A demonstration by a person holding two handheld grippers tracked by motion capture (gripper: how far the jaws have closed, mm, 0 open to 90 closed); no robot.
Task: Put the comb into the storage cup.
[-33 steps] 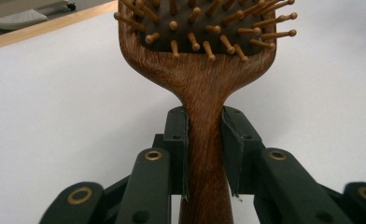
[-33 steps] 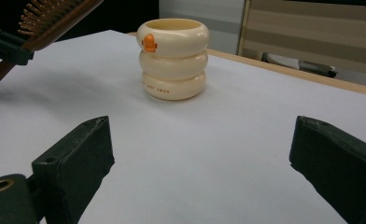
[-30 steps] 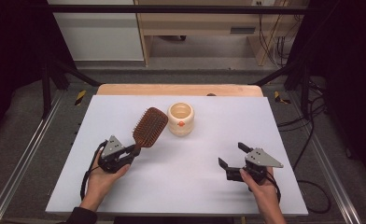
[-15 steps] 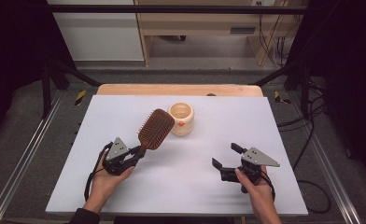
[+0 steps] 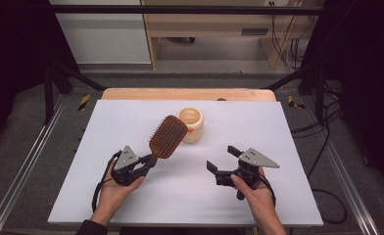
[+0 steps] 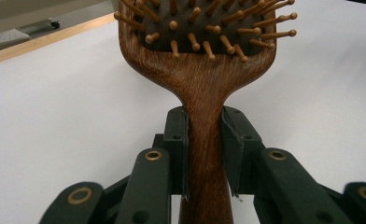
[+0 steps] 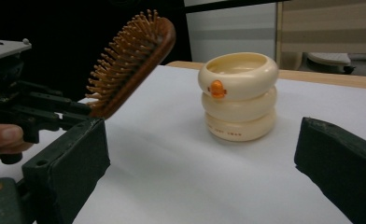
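A brown wooden paddle hairbrush [image 5: 167, 136] [image 6: 204, 74] [image 7: 130, 60] is held up off the table by its handle, bristles facing up and toward the right. My left gripper [image 5: 148, 162] [image 6: 205, 144] is shut on that handle. A cream ribbed cup [image 5: 190, 124] [image 7: 238, 96] with an orange mark stands upright just right of the brush head. My right gripper [image 5: 220, 158] [image 7: 197, 163] is open at the front right with nothing between its jaws, pointing left toward the cup.
The white tabletop [image 5: 258, 127] has a wooden strip [image 5: 180, 94] along its far edge. Metal frame rails [image 5: 28, 161] run down the left side, and cables [image 5: 322, 142] trail off the right edge.
My left gripper has carried the hairbrush to the right, closer to the cup. My right gripper has shifted a little to the left.
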